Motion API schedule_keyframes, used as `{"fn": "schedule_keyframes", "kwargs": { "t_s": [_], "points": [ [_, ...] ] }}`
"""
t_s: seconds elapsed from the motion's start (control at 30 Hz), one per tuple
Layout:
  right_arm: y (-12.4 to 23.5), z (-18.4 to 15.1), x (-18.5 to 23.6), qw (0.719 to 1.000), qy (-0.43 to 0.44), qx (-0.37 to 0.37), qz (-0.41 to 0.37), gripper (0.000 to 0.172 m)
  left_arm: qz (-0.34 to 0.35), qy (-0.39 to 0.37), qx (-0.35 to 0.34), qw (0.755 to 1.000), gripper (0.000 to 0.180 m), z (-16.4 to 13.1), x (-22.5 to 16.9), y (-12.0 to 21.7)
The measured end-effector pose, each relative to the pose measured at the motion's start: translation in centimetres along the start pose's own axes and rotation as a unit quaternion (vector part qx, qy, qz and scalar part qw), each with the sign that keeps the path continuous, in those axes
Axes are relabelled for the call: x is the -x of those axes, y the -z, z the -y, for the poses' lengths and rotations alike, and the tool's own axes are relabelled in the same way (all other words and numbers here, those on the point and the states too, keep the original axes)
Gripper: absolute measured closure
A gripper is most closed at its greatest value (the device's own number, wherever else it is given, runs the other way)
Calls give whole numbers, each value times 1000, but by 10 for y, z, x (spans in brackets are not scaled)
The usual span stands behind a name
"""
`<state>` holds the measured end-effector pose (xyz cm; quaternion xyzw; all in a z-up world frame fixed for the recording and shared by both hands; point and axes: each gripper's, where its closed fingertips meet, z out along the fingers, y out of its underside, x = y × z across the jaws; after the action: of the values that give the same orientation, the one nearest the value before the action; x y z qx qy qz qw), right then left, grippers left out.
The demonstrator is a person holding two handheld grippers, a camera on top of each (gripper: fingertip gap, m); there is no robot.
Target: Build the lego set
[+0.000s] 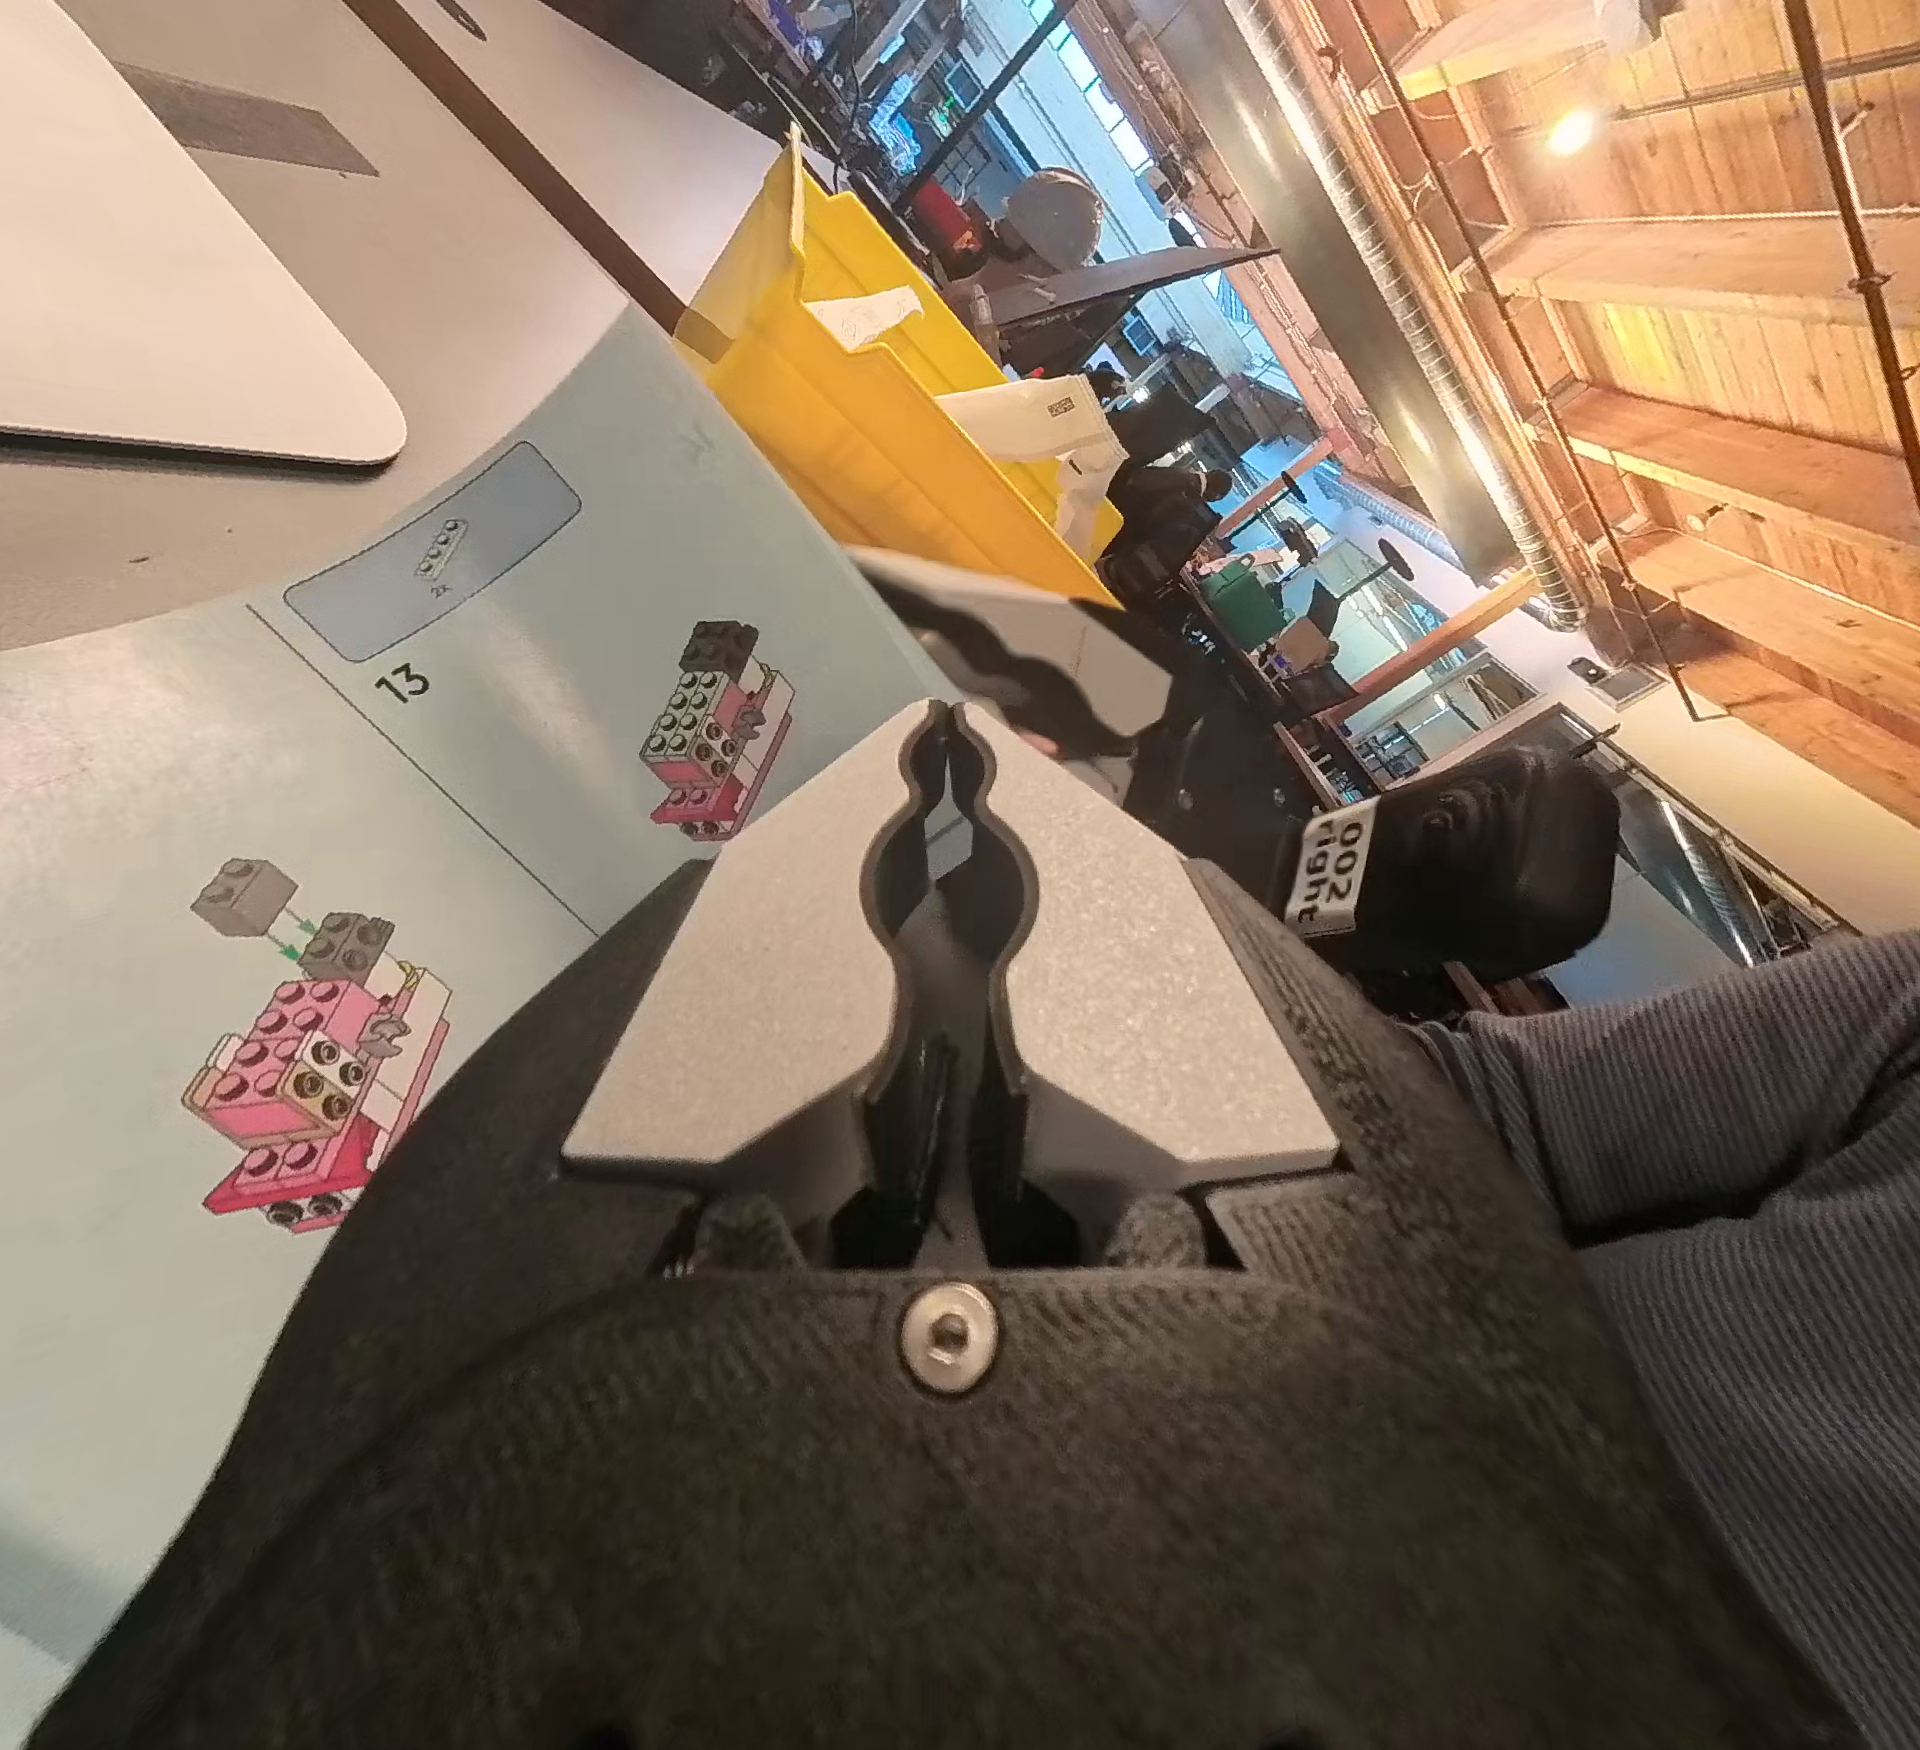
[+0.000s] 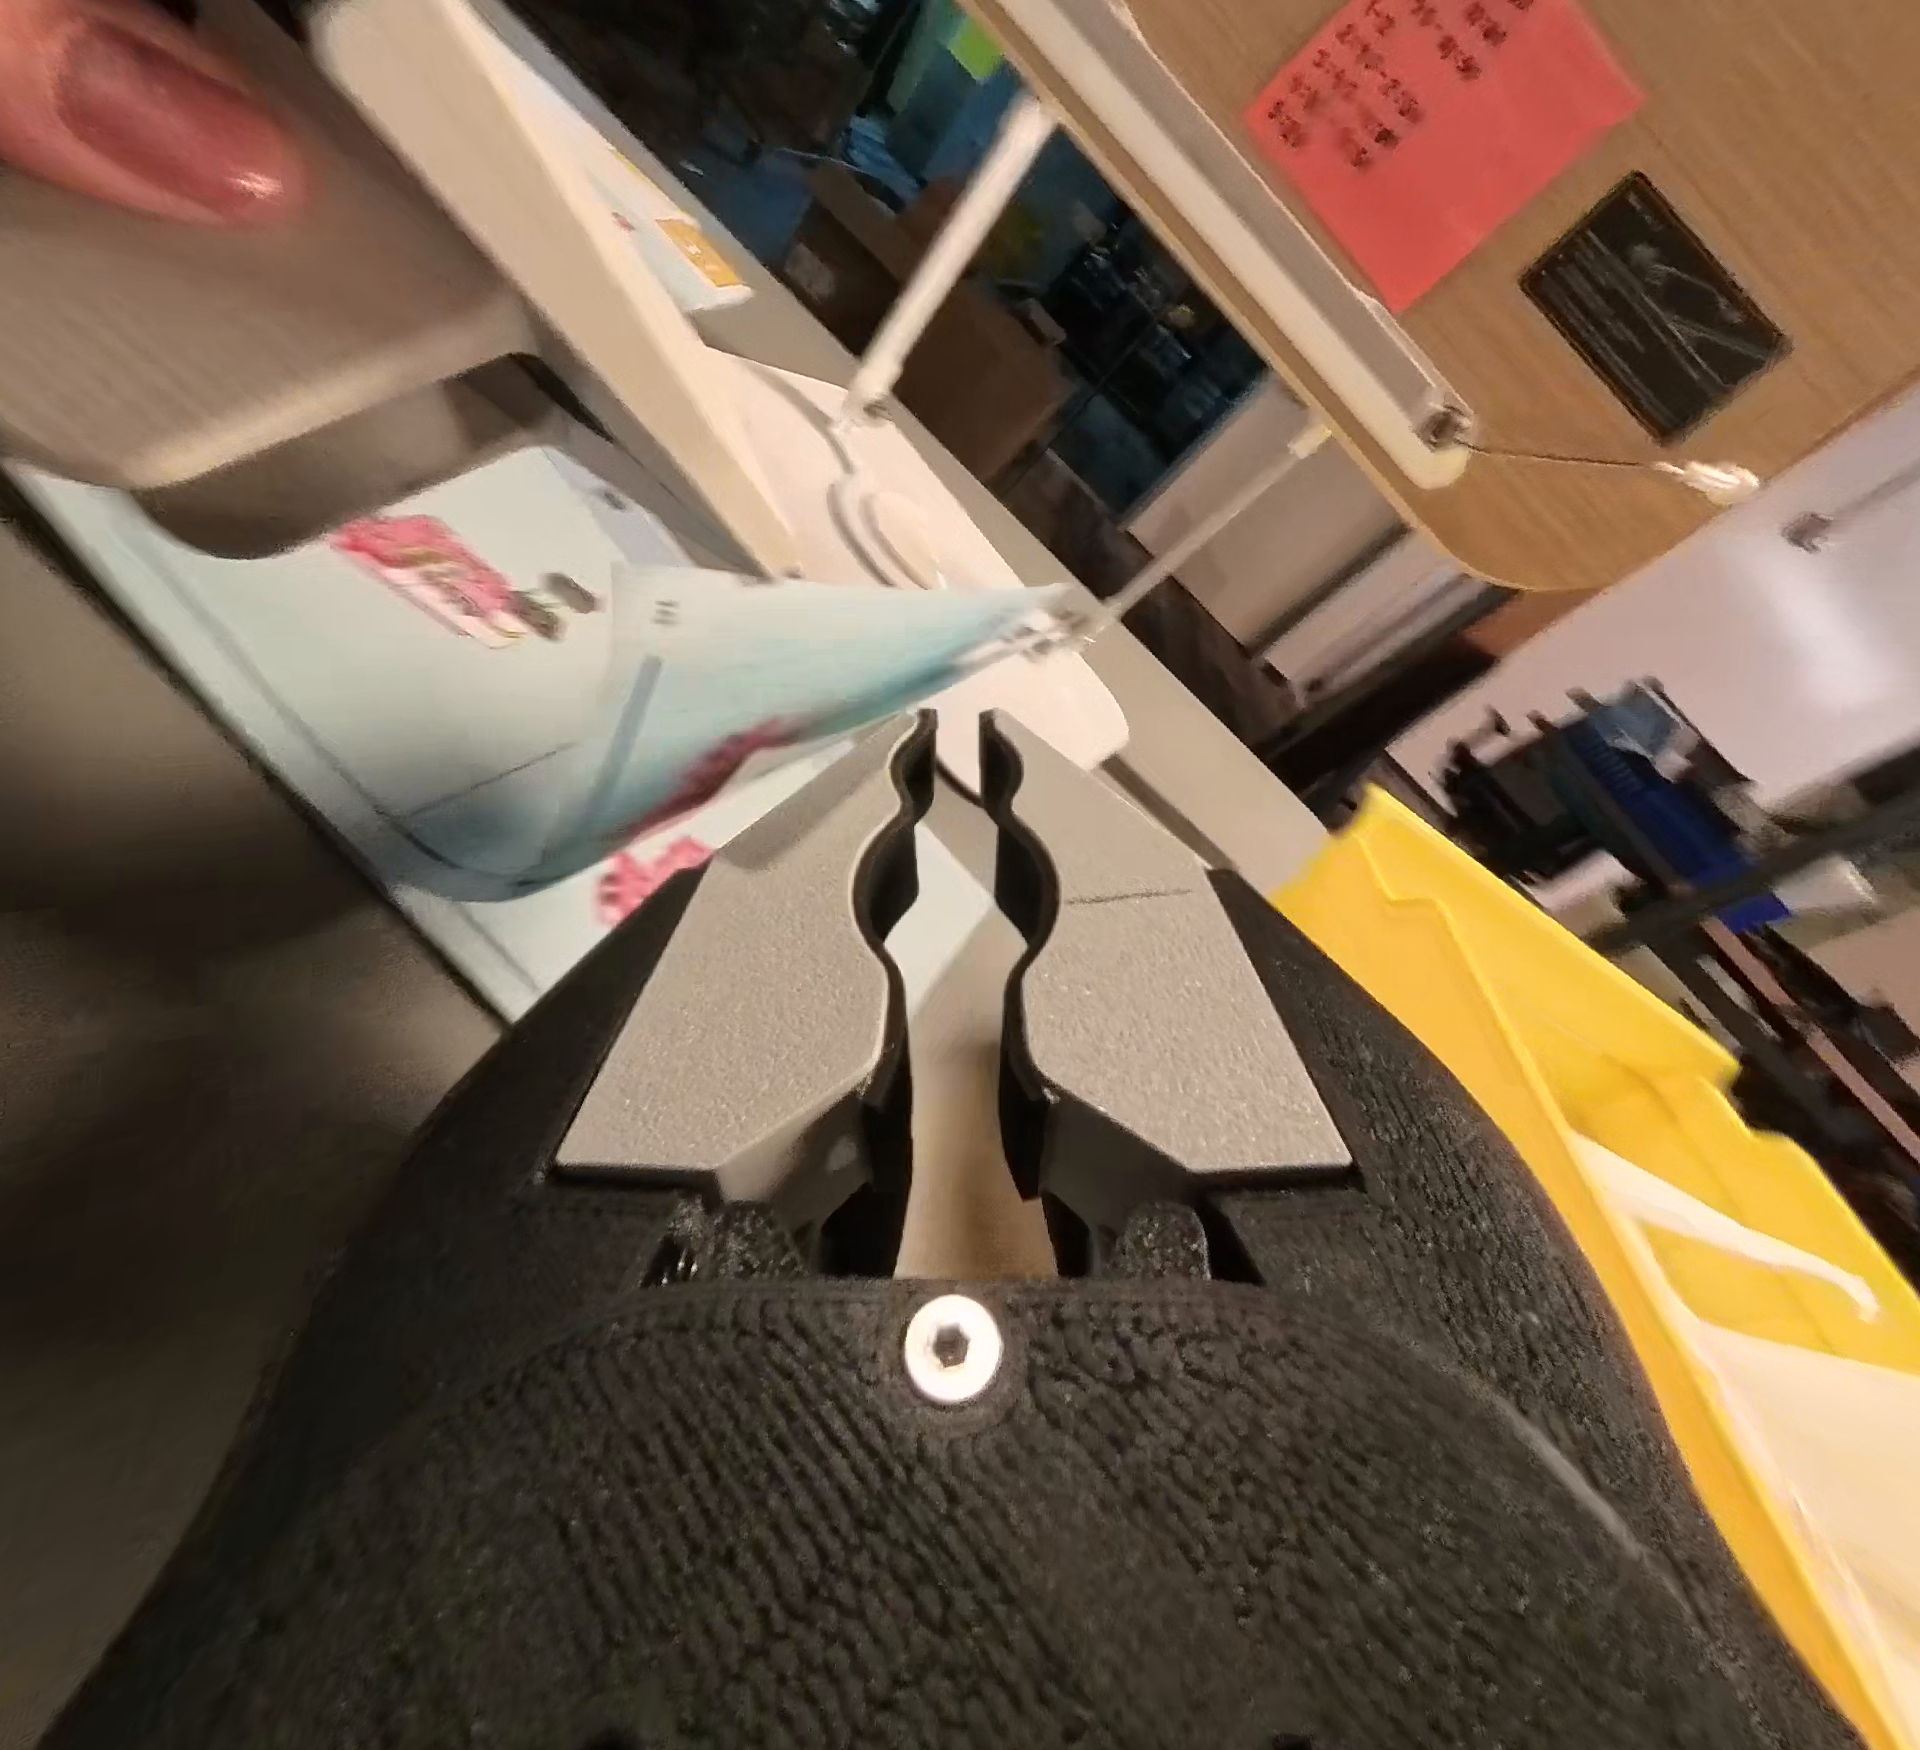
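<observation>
On the grey table (image 1: 582, 173) lies an open pale-blue instruction booklet (image 1: 208, 765) beside a yellow bin (image 1: 862, 412). One page (image 2: 727, 672) curls upward. My left tongs (image 1: 951, 713) are pressed together, seemingly pinching that page's edge. My right tongs (image 2: 956, 724) stand slightly spread and empty, the page just beside their tips. I judge the thin sheet could slip or tear if tugged.

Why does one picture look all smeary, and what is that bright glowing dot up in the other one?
Right wrist view: motion blur smears the lifted pale blue booklet page, the pink paper note and the big fingertip. Left wrist view: sharper; the glowing dot is a ceiling lamp among wooden beams, and the wide lens bends the grey table edge.
</observation>
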<state>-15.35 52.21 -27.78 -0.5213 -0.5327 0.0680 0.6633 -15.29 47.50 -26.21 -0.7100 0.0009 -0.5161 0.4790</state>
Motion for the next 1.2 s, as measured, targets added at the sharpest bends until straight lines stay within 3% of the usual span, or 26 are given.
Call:
{"fn": "schedule_keyframes", "kwargs": {
  "t_s": [0.07, 0.13, 0.23, 0.4, 0.67, 0.83, 1.0, 1.1, 1.2],
  "points": [
    [9, -5, -28, 997, -12, 12, -74, 164, 1, -2, 1, 1000, 180, 0, 0, 0],
    [26, 4, -47, 993, -34, -24, -113, 163, 0, -2, 0, 1000, 180, 0, -1, 0],
    [37, 23, -29, 994, -46, -87, -44, 162, -4, 3, -5, 1000, 180, 1, -1, 1],
    [23, -5, 4, 999, 41, 18, 12, 171, -21, 4, -9, 1000, 180, 4, -8, 1],
    [2, -30, 33, 990, 38, 88, 100, 172, -58, -38, 15, 997, 180, -3, -29, -7],
    [6, -32, 45, 965, -98, 113, 218, 172, -57, -95, 11, 994, 177, 1, -37, -4],
    [13, -38, 51, 902, -256, 146, 316, 172, -27, -127, 12, 991, 167, 1, -32, -4],
    [17, -40, 55, 870, -308, 163, 349, 172, -9, -136, -9, 991, 168, 8, -29, -1],
    [17, -40, 53, 862, -327, 160, 354, 172, 11, -136, -25, 990, 170, 15, -22, 5]
  ]
}}
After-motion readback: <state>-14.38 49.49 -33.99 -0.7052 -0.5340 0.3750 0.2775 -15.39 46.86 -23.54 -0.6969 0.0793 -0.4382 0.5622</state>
